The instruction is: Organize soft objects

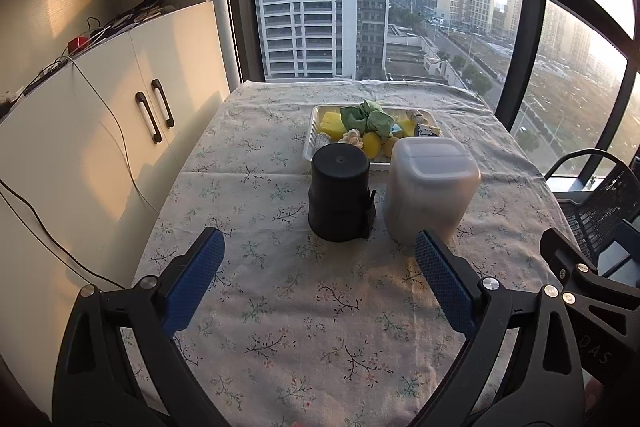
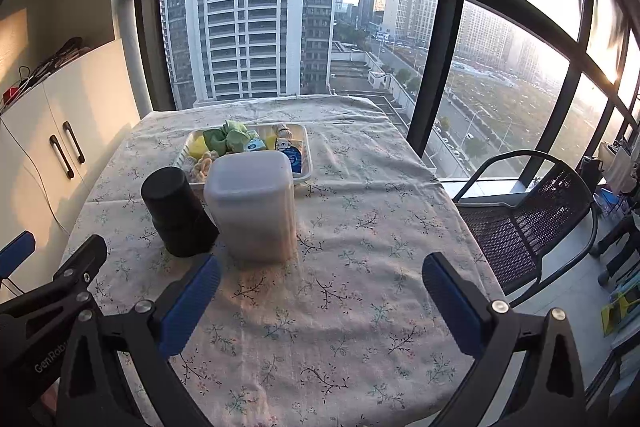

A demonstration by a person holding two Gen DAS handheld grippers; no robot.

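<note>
A white tray (image 1: 310, 139) (image 2: 305, 163) at the table's far middle holds several soft items: a green cloth bundle (image 1: 370, 118) (image 2: 228, 137), yellow sponges (image 1: 333, 125) and small packets. In front of it stand a black cylindrical container (image 1: 339, 197) (image 2: 176, 213) and a translucent lidded box (image 1: 430, 187) (image 2: 254, 205), both closed. My left gripper (image 1: 320, 245) hovers open above the cloth, just short of the two containers, nothing between its blue pads. My right gripper (image 2: 322, 269) is open too, to the right of the box, and holds nothing.
A floral cloth covers the table (image 1: 280, 307). White cabinets (image 1: 100, 131) with cables on top stand to the left. A black mesh chair (image 2: 532, 215) sits off the table's right edge. Large windows lie behind the table.
</note>
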